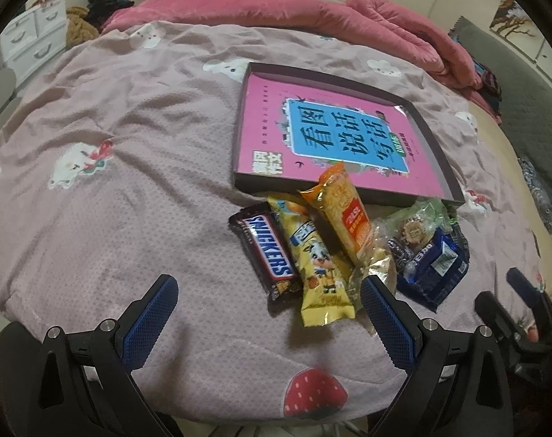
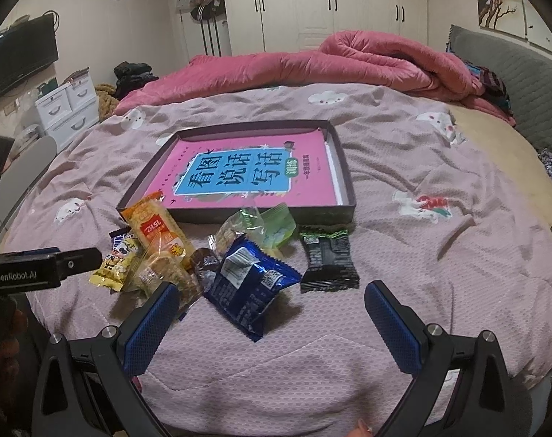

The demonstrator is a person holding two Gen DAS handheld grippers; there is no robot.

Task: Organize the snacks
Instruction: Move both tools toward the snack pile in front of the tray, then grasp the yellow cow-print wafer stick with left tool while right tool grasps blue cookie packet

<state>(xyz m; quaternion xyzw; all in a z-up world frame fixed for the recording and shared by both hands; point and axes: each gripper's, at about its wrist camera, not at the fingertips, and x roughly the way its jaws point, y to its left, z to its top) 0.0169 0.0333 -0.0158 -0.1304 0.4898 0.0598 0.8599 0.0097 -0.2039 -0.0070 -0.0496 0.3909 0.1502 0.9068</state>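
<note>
Holding both tools low over the bed, we have the left gripper [image 1: 268,302] w/ its blue-padded fingers [image 1: 153,322] spread wide apart, nothing between them, aimed at the near end of the snack pile. Its right pad sits just beside the crinkly clear wrapper [image 1: 372,269] at the pile's near edge; whether it touches, we can't tell. The right gripper [image 2: 272,309] is likewise spread wide, empty, pointing fwd toward the blue packet [image 2: 250,284], which lies between its fingers in view but farther out, on the bedspread [image 2: 439,255].

From the left wrist view the right tool shows as dark shapes at the lower right; from the right wrist view the left tool's black body juts in from the left edge, level, approx. at the height of the pile.

Snacks lie in a loose heap on the bedspread, just in front of the shallow tray [image 2: 343,167], which holds a pink book [image 2: 239,178]. Snickers bar [image 1: 266,251] is leftmost, touching the yellow packet [image 1: 317,269]. The orange packet [image 1: 343,207] leans tilted, its far end over the tray's near rim. Green wrapper [image 2: 276,225] sits by the near wall; a black packet [image 2: 328,258] lies flat, slightly apart on the right. None are in the tray yet.
</note>
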